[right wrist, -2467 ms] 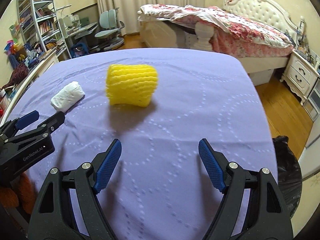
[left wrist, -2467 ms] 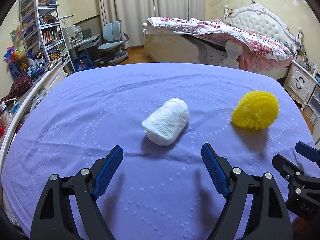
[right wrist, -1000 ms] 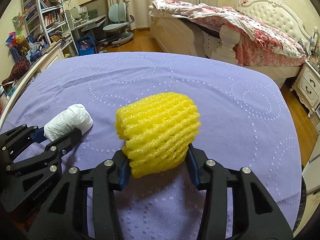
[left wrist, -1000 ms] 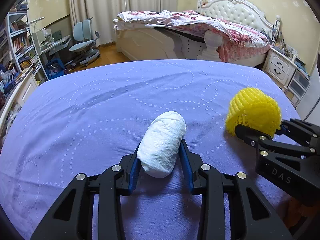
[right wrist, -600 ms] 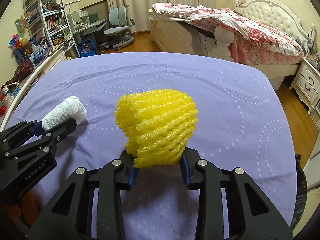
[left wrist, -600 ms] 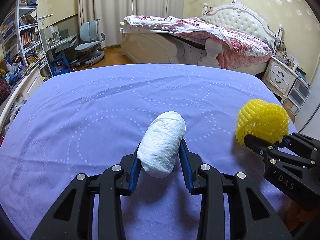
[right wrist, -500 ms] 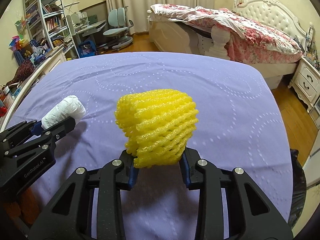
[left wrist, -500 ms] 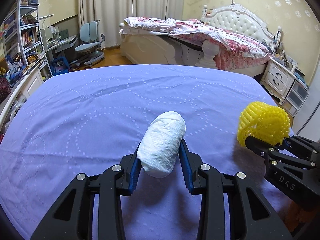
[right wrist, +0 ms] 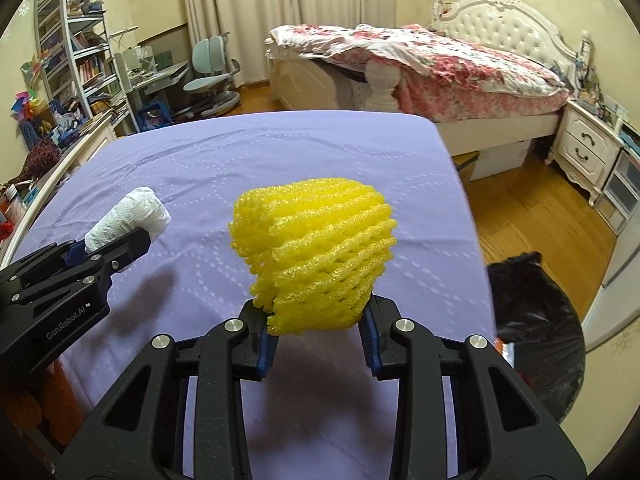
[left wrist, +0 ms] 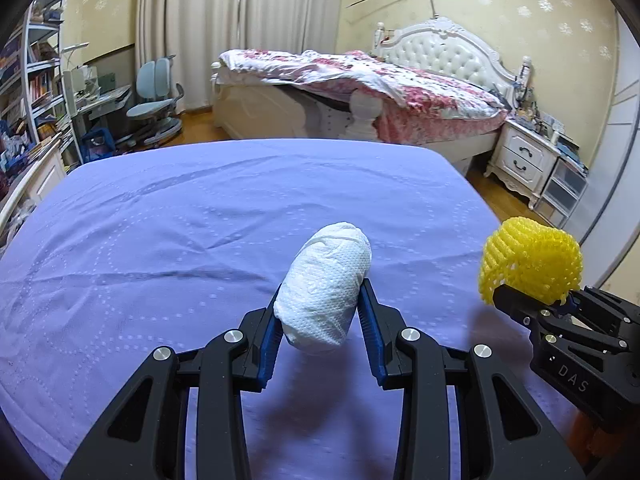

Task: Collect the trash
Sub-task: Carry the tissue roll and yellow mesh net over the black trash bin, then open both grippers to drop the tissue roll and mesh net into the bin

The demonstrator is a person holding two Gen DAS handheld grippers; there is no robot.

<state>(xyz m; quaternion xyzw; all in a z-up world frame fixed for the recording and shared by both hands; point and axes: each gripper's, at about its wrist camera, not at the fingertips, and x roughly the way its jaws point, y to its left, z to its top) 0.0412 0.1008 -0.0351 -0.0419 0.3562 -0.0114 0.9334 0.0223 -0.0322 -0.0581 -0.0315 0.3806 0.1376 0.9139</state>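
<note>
1. Yellow foam net (right wrist: 314, 256), squeezed tighter as the right gripper (right wrist: 316, 332) finished closing, hung clamped above the bedspread's (right wrist: 280, 152) right edge.
2. White tissue wad (left wrist: 326, 286) sat pinched in the left gripper (left wrist: 320, 332).
3. Both had lifted off; the black trash bag (right wrist: 536, 320) waited beyond that edge.

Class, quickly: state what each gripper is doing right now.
Left gripper: shut on the white crumpled paper wad.
Right gripper: shut on the yellow foam mesh sleeve, jaws just closing tighter.

black angular fingers (left wrist: 256, 344), blue ribbed pads (left wrist: 370, 330), silver screws (left wrist: 402, 334), white lettering
</note>
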